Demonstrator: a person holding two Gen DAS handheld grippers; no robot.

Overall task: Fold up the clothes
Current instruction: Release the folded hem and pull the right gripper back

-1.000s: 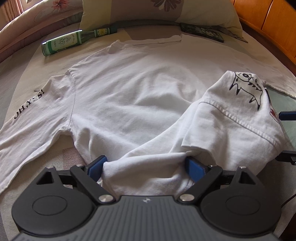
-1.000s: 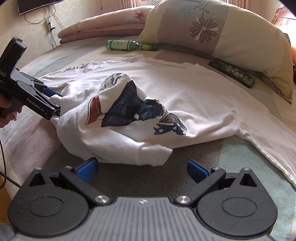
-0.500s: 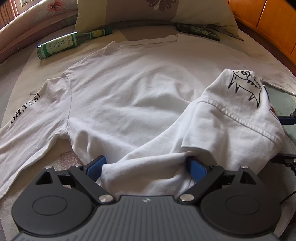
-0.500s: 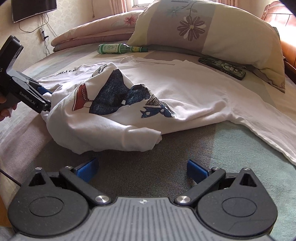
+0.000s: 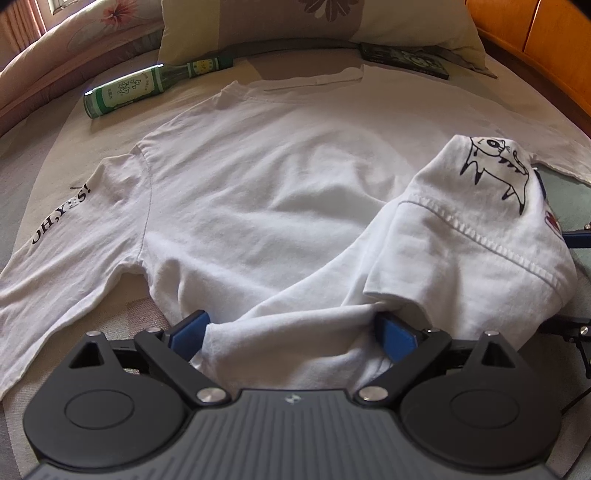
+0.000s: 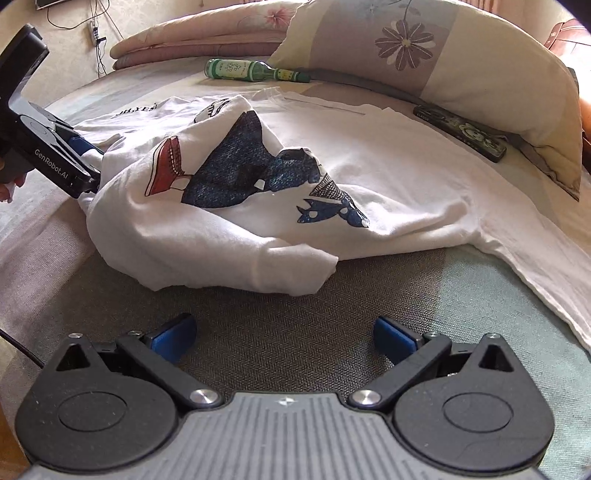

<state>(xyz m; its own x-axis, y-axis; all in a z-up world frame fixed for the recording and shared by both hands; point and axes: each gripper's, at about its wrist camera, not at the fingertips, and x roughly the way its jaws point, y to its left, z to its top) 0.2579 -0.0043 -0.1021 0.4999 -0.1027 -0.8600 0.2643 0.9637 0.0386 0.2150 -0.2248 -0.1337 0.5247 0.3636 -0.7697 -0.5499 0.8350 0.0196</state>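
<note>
Left wrist view: white T-shirt [image 5: 295,192] lying spread on the bed [image 5: 44,155], collar at the far side, "OH,YES!" sleeve [image 5: 59,218] trailing left; its hem bunching up between the left tongs [image 5: 291,332], whose blue fingers [image 5: 391,334] are standing wide apart with cloth lying loosely between them; green bottle [image 5: 147,86] resting far left, dark remote [image 5: 406,59] far right below the pillow [image 5: 314,26]. Right wrist view: right tongs [image 6: 284,338] hovering spread and empty over bare bed cover, just near of the folded-over hem showing the printed graphic [image 6: 236,162]; left tongs [image 6: 88,162] meeting the bunched cloth at the left.
</note>
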